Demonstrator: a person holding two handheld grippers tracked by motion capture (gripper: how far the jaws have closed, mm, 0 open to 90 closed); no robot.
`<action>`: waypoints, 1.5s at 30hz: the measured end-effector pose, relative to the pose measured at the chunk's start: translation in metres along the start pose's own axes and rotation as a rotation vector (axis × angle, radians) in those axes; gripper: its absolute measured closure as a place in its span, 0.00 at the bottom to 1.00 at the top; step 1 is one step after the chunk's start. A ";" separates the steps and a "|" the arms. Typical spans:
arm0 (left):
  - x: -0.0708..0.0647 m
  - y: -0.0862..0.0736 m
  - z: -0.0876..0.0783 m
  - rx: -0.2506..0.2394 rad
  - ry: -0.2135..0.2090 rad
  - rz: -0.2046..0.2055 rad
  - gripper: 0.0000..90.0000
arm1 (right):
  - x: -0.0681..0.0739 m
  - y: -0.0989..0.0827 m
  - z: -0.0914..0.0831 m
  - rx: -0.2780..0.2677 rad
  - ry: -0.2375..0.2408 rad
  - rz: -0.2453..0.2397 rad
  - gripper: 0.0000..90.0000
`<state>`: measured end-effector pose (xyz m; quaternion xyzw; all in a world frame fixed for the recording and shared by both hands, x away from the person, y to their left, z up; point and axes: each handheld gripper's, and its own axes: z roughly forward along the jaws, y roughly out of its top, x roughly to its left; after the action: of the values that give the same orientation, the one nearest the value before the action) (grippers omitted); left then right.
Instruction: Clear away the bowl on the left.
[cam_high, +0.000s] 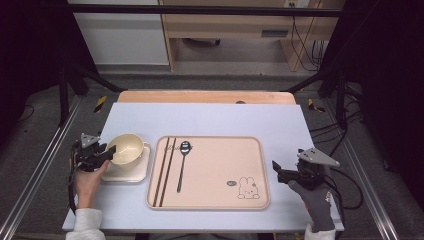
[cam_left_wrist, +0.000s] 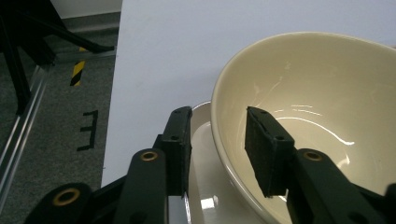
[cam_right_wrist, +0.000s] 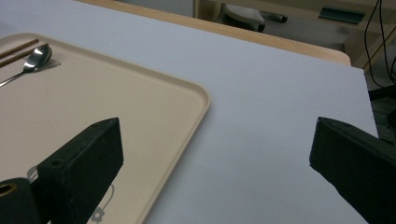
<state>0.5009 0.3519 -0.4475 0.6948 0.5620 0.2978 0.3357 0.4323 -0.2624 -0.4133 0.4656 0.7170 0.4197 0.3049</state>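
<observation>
Your left tongs (cam_high: 111, 151) straddle the rim of the cream bowl (cam_high: 127, 147), one jaw inside and one outside, at the bowl's 9 o'clock; a small gap shows, so the pads aren't yet pressing. The bowl sits on a square plate (cam_high: 131, 171) at the 9 o'clock side of the tray (cam_high: 210, 172) on the surface (cam_high: 210, 120). Your right tongs (cam_high: 276, 170) hang spread wide at the tray's 3 o'clock, holding nothing.

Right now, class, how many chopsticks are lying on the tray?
2. Both chopsticks lie side by side along the left edge of the tray, just left of the spoon. Nothing seems to hide another.
</observation>
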 end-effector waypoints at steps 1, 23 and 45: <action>0.000 0.000 0.001 0.002 -0.003 -0.005 0.71 | 0.000 0.000 0.000 -0.005 0.004 0.004 0.03; 0.000 0.004 0.010 0.062 -0.011 -0.052 0.89 | 0.000 -0.001 0.002 0.007 0.003 0.003 0.03; -0.010 0.008 -0.002 0.002 -0.016 -0.060 0.92 | 0.000 0.000 0.001 0.002 0.002 0.008 0.03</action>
<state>0.5018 0.3408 -0.4405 0.6802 0.5803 0.2813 0.3484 0.4329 -0.2624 -0.4136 0.4682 0.7158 0.4208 0.3021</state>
